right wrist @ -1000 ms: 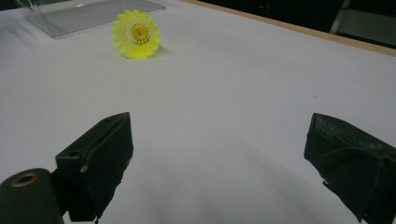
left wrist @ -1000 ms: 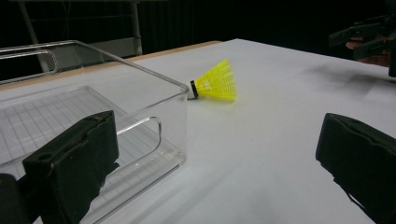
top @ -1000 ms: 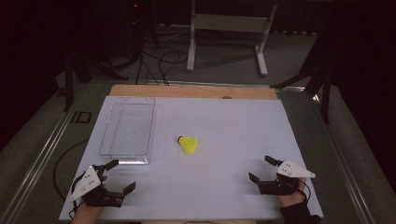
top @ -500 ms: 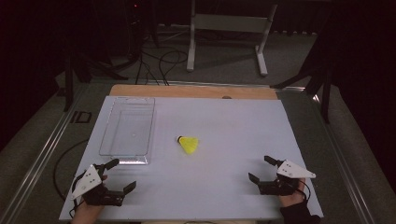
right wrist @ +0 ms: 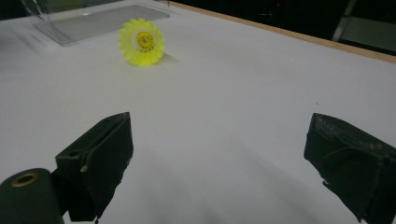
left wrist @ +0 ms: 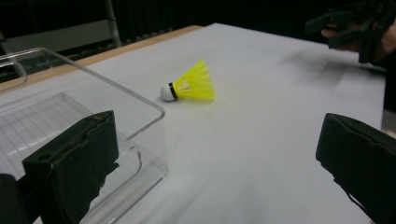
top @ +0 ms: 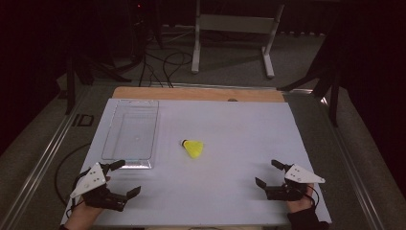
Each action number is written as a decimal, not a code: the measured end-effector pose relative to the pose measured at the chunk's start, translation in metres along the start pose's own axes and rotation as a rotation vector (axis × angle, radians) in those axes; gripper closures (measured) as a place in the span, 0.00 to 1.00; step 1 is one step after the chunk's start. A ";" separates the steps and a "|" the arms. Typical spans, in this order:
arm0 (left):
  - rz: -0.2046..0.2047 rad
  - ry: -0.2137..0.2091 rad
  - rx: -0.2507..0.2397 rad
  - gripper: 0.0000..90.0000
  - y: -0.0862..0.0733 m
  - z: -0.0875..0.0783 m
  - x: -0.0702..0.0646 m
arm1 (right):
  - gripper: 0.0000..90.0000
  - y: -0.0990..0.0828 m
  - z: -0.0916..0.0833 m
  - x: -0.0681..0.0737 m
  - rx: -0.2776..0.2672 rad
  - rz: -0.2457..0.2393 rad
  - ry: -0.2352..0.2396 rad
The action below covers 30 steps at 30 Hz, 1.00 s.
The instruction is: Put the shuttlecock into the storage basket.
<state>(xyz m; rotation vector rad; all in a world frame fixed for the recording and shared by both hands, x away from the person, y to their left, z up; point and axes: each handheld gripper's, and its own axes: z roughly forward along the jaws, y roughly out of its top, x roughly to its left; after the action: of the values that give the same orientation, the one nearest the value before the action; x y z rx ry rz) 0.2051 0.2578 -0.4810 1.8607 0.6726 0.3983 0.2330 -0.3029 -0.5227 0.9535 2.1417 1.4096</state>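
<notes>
High view: nothing has moved in the last second. The left gripper (top: 125, 178) and right gripper (top: 267, 173) both rest near, jaws apart. The yellow shuttlecock (top: 193, 148) lies untouched right of the clear tray (top: 109, 142), so the pickup has not begun.

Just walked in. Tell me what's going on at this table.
A person sits at a white table with a tool in each hand. The left tool and right tool both rest near the front edge, jaws open and empty. A yellow shuttlecock lies on its side mid-table, untouched. A clear plastic tray sits empty to its left. Nothing has been picked up yet.
</notes>
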 end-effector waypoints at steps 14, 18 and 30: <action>0.129 -0.112 0.173 0.00 0.033 0.007 -0.001 | 0.09 0.001 0.001 0.001 0.004 -0.008 0.015; 0.149 -0.148 0.230 0.00 0.038 0.016 -0.002 | 0.09 0.001 0.001 0.001 0.004 -0.007 0.016; 0.243 -0.243 0.385 0.00 0.048 0.036 -0.010 | 0.09 0.001 0.001 0.001 0.005 -0.005 0.025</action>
<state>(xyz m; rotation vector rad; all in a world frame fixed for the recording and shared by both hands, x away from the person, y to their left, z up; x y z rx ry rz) 0.2300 0.2126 -0.4500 2.3229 0.3746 0.1993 0.2333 -0.3010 -0.5226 0.9357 2.1650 1.4221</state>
